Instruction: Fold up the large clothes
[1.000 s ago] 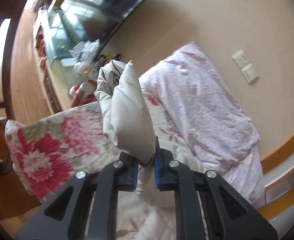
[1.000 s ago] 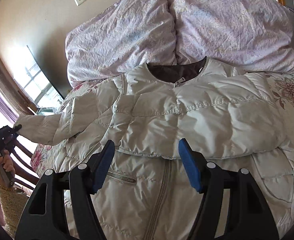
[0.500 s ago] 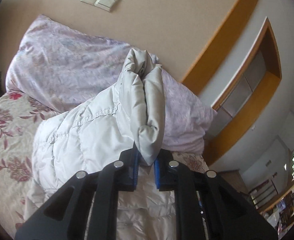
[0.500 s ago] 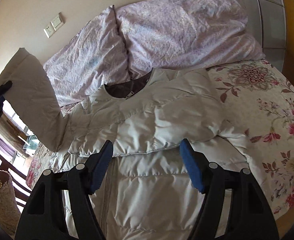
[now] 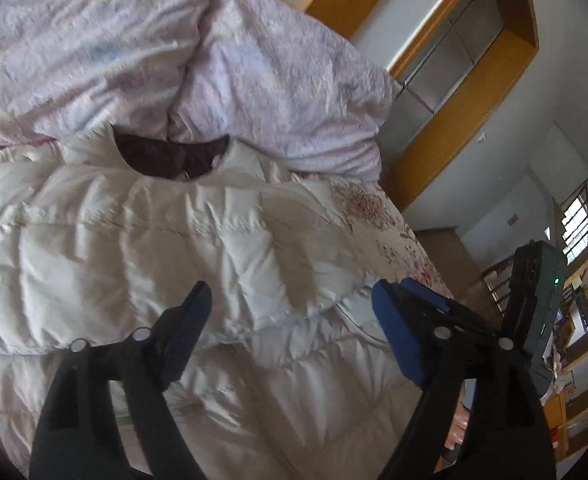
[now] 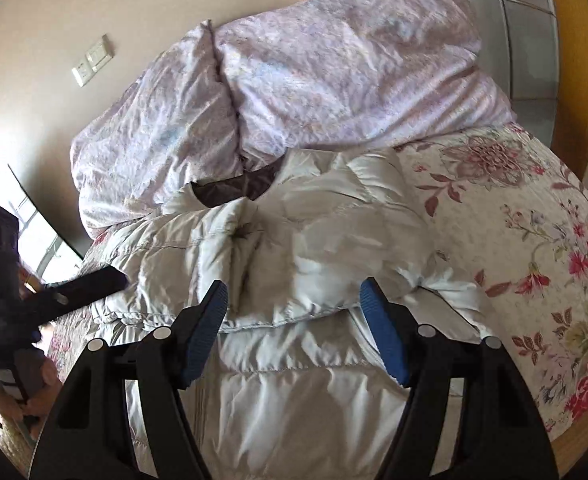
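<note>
The coat [image 6: 294,264] runs off the bottom edge below the pillows [image 6: 294,80], and the left gripper [image 6: 94,284] beside it is blurry.

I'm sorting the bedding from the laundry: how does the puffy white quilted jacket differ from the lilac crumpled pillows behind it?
The puffy white quilted jacket is plain off-white with stitched channels; the lilac crumpled pillows carry a faint print and fine creases. The jacket lies flat on the floral bedspread, both sleeves folded across its chest; the pillows lean against the wall. The jacket shows a dark brown lining at its collar. Both look soft and padded.
</note>
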A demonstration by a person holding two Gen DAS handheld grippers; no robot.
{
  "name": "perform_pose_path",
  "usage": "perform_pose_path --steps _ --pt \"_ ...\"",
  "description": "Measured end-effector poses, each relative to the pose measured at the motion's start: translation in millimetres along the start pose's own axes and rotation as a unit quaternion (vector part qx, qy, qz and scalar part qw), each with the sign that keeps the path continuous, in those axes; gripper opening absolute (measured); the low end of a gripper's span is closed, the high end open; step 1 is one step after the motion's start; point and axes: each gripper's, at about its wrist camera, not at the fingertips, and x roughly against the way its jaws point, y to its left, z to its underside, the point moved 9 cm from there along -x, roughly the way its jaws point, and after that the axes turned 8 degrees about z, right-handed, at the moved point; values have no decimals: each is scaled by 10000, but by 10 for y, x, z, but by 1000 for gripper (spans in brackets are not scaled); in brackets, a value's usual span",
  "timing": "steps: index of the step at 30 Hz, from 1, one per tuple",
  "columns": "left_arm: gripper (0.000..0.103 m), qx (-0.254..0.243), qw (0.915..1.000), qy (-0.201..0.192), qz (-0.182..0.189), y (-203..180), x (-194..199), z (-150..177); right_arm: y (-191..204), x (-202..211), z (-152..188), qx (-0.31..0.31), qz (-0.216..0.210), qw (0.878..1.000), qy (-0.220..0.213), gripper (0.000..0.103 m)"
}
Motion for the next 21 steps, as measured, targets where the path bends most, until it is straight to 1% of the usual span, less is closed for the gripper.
perform_pose_path --steps 2,3,5,9,10,11,13,14,17,18,19,20,21 --pt "88 -62 9979 -385 -519 263 325 -153 201 -16 -36 222 -128 9997 -63 65" --pt "88 -71 9958 -506 -763 405 449 -221 318 -36 -40 344 -197 9992 -70 63" --pt "88 -23 9879 -708 -1377 737 709 -310 599 -106 -61 653 -352 9972 -88 58" --pt "88 32 9725 -808 -2184 1228 996 -383 1121 -305 -67 1247 -537 9907 -124 49" --pt "88 15 9689 -799 -2344 1333 1064 -376 1226 -383 -70 1404 -540 9885 -127 44" --pt "88 -18 9660 -763 -2470 1417 1076 -372 1299 -446 -71 1515 -504 9871 -126 40" --pt "88 -87 9602 -676 -2709 1580 1108 -346 1393 -599 -73 1685 -432 9847 -126 35" --pt "88 -115 9581 -626 -2792 1645 1092 -333 1408 -667 -71 1719 -398 9842 -120 34" --pt "88 -146 9561 -479 -2887 1780 1015 -243 1361 -912 -9 1687 -288 9852 131 32" --pt "88 -138 9560 -401 -2904 1834 960 -220 1299 -1027 32 1707 -115 9849 278 29" --pt "88 -121 9558 -318 -2919 1889 903 -195 1216 -1165 92 1736 95 9836 480 16" --pt "88 -93 9554 -239 -2941 1952 852 -166 1138 -1289 148 1738 225 9824 647 11" --pt "88 -66 9552 -181 -2954 1989 804 -117 1052 -1386 186 1699 316 9822 737 8"
